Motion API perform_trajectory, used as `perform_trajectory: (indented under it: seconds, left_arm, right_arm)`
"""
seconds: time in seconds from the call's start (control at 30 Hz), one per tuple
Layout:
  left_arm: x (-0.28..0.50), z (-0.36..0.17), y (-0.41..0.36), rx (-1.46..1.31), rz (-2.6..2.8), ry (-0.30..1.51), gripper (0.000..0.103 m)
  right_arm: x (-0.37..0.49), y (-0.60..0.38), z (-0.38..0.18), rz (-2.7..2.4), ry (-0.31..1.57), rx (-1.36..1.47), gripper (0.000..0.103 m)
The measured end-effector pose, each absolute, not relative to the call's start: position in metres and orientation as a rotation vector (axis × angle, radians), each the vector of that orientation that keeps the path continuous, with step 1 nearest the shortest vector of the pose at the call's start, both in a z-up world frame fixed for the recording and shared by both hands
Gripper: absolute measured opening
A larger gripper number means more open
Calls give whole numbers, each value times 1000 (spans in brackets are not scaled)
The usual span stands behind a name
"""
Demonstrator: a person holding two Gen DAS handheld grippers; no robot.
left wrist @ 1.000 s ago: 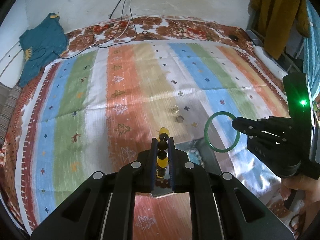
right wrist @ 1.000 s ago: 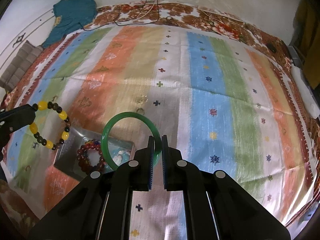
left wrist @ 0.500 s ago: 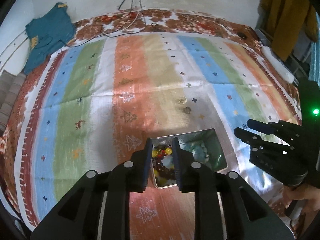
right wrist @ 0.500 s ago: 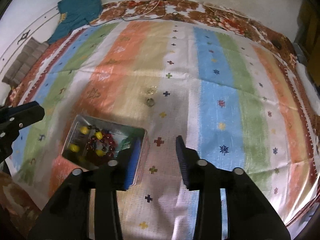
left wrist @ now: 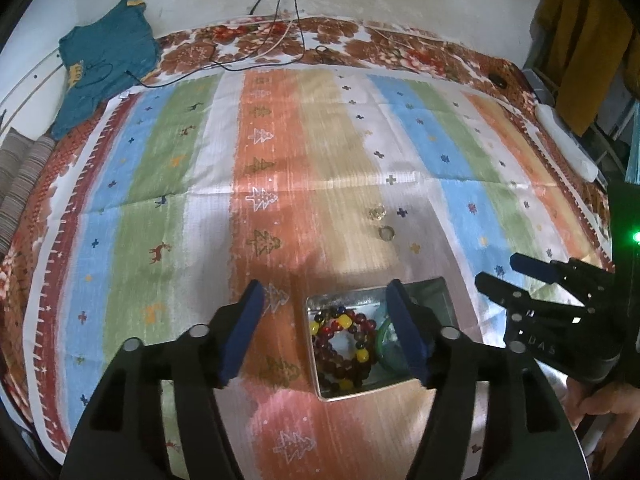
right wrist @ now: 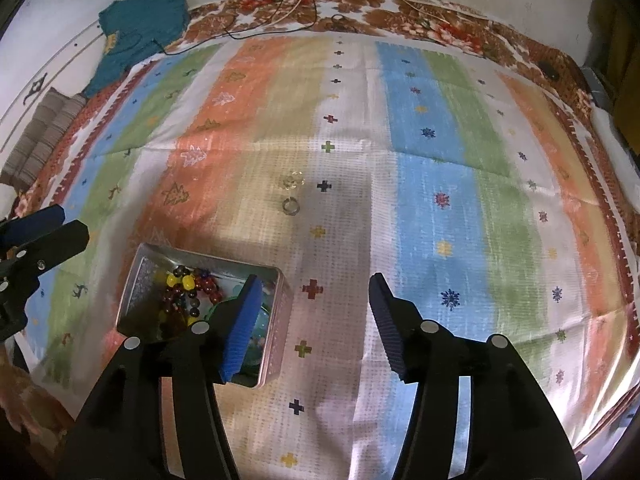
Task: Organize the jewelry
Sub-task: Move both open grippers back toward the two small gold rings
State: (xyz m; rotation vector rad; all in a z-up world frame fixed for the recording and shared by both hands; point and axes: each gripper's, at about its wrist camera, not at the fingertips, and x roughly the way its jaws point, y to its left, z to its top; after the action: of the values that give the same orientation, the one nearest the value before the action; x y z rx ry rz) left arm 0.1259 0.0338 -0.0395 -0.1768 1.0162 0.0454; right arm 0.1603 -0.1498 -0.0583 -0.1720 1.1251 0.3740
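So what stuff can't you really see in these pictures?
- Green bangle in the tin: left wrist view, mostly behind a finger of the left gripper.
- Near right corner of the tin: right wrist view, covered by a finger of the right gripper.
- Two small rings on the cloth: both views, too small to tell what kind.
- Bead bracelets: tangled, count unclear.

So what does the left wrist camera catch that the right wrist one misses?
Only the left wrist view shows the mustard cloth hanging at right and the right gripper from outside. Only the right wrist view shows the left gripper at its left edge. Both show the metal tin holding beaded bracelets and a green bangle, two small rings on the striped cloth, and the teal shirt.
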Motion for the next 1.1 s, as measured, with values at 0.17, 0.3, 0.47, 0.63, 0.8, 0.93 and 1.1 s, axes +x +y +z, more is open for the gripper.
perform_trajectory:
  seconds: [0.17, 0.3, 0.47, 0.63, 0.8, 0.93, 1.1]
  left_arm:
    - [135, -42, 35, -170, 55, 1011, 74]
    - [141, -42, 39, -180, 60, 1009, 77]
    - [150, -43, 41, -179, 61, 1013, 78]
    - [164, -46, 41, -183, 60, 1017, 78]
    - [176, -52, 45, -178, 73, 1033, 78]
    - [187, -56, 48, -175, 85, 1038, 78]
    - [199, -63, 51, -168, 91, 1050, 78]
  right_arm:
    - [166, -147, -60, 374, 1135, -166, 65]
    - [172, -143, -63, 383, 1146, -157, 67]
    - [181, -137, -65, 388, 1155, -158, 69]
    - [190, -129, -72, 391, 1168, -161, 72]
    - [202, -120, -83, 394, 1183, -173, 72]
    - [210, -116, -89, 386, 1183, -181, 72]
    - [220, -111, -100, 387, 1209, -187, 72]
